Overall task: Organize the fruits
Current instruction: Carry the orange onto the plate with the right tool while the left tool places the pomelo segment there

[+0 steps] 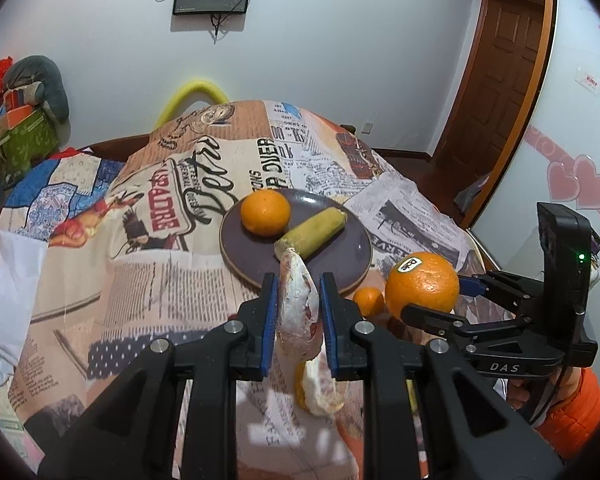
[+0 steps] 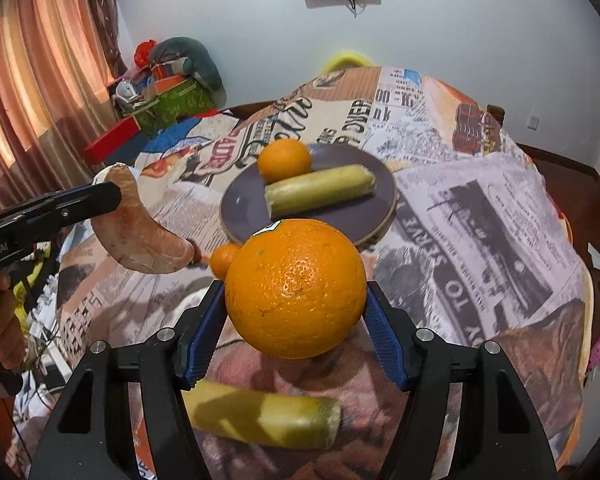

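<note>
I am working in a room of a home. I see a brown wooden door (image 1: 508,68), orange curtains (image 2: 40,92) and pink heart stickers (image 1: 580,184) on a wall. The table (image 1: 140,280) wears a newspaper-print cloth, and boxes and a grey pillow (image 2: 192,60) pile up in the corner.

Beyond the black, blue-padded left claw (image 1: 299,282), a dark purple plate (image 1: 332,256) carries 1 orange fruit (image 1: 265,213) and 1 yellow-green stalk (image 1: 310,233); the cloth (image 1: 148,272) is newspaper-patterned.
</note>
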The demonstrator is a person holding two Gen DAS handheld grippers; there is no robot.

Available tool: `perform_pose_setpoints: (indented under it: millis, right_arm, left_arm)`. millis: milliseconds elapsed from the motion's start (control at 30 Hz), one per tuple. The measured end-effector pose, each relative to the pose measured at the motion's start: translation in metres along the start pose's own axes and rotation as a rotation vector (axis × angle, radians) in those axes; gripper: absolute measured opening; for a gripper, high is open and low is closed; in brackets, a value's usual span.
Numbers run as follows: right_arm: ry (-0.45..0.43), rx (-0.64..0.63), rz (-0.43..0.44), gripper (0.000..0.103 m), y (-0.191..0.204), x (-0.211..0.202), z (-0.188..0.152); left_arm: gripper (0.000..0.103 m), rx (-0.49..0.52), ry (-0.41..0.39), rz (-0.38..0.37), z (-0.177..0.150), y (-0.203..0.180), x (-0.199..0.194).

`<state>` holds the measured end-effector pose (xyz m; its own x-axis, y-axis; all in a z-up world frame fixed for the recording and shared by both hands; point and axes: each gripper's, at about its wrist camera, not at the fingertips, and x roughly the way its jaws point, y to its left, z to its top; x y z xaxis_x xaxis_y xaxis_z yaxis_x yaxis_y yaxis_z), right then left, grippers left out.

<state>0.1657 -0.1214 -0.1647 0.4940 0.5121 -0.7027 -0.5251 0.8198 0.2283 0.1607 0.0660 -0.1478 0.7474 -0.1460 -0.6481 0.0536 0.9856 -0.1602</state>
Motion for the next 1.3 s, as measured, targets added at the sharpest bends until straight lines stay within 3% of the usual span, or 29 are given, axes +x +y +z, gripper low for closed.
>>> perform_pose_setpoints:
  millis: [367,733,867,1033,1300]
  right_arm:
    - [-0.028,0.017,-0.010,0.064,-0.019,0.008,0.021]
    - [-0.020,0.013,-0.014,0.064,-0.031,0.034,0.037]
    - [-0.007,0.010,-0.011,0.064,-0.034,0.045,0.041]
    - [0.015,-0.005,-0.012,0.064,-0.036,0.057,0.044]
    - [0.060,-0.027,-0.007,0.064,-0.038,0.078,0.048]
  left_arm:
    - [0.020,0.008,-0.012,-0.005,0.022,0.002,0.022]
    - [0.020,-0.006,0.028,-0.055,0.032,0.003,0.055]
    - [0.020,-0.006,0.056,-0.039,0.033,0.005,0.073]
    - [0.020,-0.065,0.072,-0.049,0.038,0.022,0.089]
    - [0.020,-0.080,0.072,0.043,0.051,0.044,0.104]
